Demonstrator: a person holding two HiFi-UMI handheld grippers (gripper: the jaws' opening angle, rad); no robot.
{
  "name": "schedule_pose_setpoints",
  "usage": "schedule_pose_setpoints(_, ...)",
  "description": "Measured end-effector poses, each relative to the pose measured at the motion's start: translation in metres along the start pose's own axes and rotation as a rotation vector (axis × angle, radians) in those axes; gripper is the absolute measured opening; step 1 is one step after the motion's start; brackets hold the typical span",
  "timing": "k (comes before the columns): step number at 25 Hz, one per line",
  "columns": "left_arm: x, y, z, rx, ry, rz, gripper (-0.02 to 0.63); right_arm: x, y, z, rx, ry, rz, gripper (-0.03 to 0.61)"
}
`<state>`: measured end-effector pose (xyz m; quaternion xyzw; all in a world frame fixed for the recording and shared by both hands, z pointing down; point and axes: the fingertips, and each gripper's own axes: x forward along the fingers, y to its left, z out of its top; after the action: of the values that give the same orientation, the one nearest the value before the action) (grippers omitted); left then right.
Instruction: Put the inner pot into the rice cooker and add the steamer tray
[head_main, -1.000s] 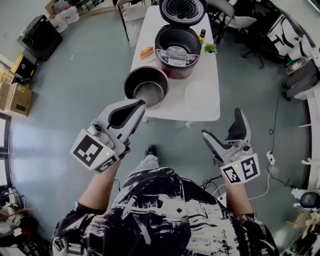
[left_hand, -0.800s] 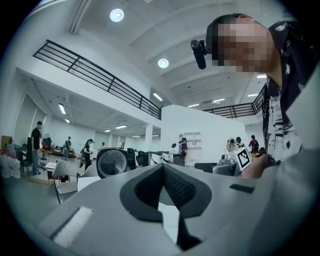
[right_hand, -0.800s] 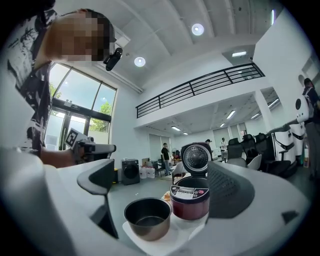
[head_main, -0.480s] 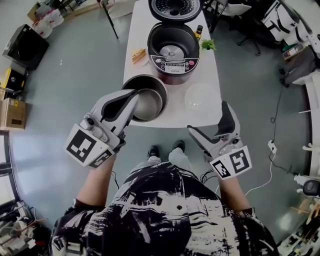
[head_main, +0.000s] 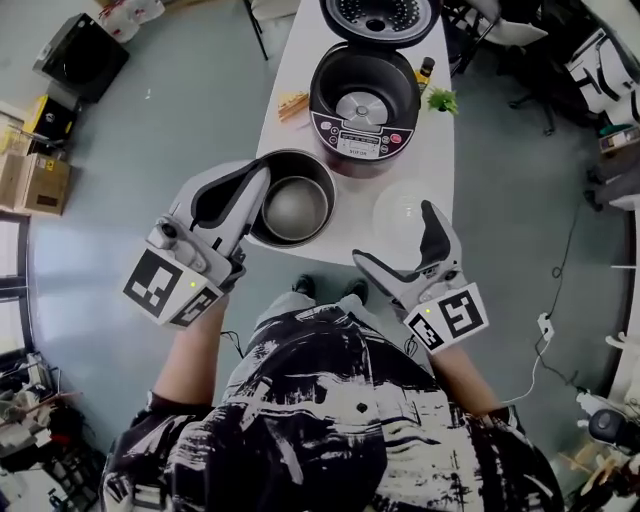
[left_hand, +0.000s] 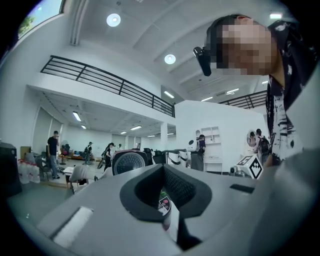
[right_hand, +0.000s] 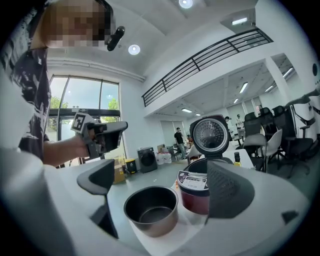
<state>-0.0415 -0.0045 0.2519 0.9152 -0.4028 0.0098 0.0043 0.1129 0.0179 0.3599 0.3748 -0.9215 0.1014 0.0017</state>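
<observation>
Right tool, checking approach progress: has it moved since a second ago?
Yes. The right tool advanced toward the table: earlier off its near right corner, now one tip overlaps its near edge.

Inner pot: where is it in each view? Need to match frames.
Head view: inner pot at centre, just nearer than the rice cooker.
Left gripper view: not in it.
Right gripper view: lower centre, left of the rice cooker.
Shared landmark: the rice cooker's raised lid.
</observation>
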Motion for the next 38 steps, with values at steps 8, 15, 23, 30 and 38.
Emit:
schedule_pose_setpoints(8, -0.001, 0.049, -0.011, -0.022, 0.013, -0.047, 0.005, 0.064, -0.006, -0.055, 0.098, 0.144, -0.075, 0.532)
schedule_pose_setpoints(15, 0.003, 0.085, -0.019, -0.050, -0.004, -0.142, 0.005, 0.118, -0.018, -0.120, 0.125, 0.272, -0.207, 0.532)
schedule_pose_setpoints(23, 0.009, 0.097, -0.029, -0.078, -0.015, -0.225, 0.005, 0.148, -0.047, -0.195, 0.186, 0.461, -0.401, 0.532)
schedule_pose_setpoints(30, 0.018, 0.112, -0.040, -0.089, -0.017, -0.245, 0.005, 0.159, -0.057, -0.237, 0.313, 0.610, -0.490, 0.531)
schedule_pose_setpoints(38, 0.022, 0.122, -0.046, -0.113, -0.030, -0.262, 0.005, 0.166, -0.054, -0.267, 0.387, 0.790, -0.474, 0.287)
